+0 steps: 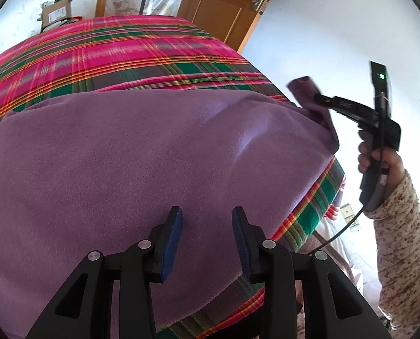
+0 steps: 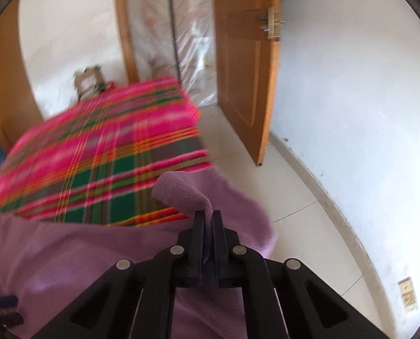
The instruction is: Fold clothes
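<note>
A purple fleece cloth (image 1: 142, 163) lies spread over the near part of a bed with a pink and green plaid cover (image 1: 111, 50). My left gripper (image 1: 207, 231) is open and empty, hovering just above the cloth near its front edge. My right gripper (image 2: 208, 220) is shut on a corner of the purple cloth (image 2: 181, 195) and holds it lifted off the bed's right edge. It also shows in the left wrist view (image 1: 317, 97), raised at the right with the corner hanging from it.
The bed's right edge (image 1: 320, 197) drops to a tiled floor (image 2: 294, 197). An open wooden door (image 2: 243, 70) stands beyond the bed. A cardboard box (image 1: 57, 14) sits at the far end. White walls are at the right.
</note>
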A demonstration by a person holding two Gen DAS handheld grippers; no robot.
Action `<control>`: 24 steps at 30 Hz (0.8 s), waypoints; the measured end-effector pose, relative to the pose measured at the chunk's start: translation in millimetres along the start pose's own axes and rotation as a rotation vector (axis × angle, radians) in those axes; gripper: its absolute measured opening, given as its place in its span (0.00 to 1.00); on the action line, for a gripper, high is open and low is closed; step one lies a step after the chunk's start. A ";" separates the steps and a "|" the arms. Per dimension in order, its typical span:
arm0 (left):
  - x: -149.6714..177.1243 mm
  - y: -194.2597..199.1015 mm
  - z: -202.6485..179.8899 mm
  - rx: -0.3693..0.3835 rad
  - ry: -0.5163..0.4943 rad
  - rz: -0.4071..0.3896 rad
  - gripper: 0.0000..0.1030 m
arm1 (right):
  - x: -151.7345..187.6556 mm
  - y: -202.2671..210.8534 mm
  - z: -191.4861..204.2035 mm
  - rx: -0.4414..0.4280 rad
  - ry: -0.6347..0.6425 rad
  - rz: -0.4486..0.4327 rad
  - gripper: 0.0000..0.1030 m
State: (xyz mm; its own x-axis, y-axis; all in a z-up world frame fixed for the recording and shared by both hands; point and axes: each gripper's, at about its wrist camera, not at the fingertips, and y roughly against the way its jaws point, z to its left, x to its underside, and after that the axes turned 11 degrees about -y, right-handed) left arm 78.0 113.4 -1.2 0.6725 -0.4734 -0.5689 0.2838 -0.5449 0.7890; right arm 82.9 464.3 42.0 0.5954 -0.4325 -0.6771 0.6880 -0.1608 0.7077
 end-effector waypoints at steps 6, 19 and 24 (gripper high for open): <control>2.1 1.5 -1.2 0.000 0.001 0.001 0.37 | -8.2 13.8 -57.5 0.010 -0.183 -0.058 0.05; 1.0 0.6 -2.7 0.009 0.007 0.013 0.37 | -11.9 3.9 -143.6 -0.094 -0.533 -0.045 0.05; -0.4 -0.3 -5.1 0.022 0.006 0.014 0.37 | -32.3 19.9 -138.1 -0.169 -0.538 -0.100 0.04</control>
State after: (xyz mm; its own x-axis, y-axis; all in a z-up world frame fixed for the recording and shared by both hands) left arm 81.2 117.2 0.0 0.6800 -0.4771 -0.5567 0.2597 -0.5534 0.7914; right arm 134.7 597.6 50.1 0.2597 -0.8203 -0.5096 0.8129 -0.0991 0.5739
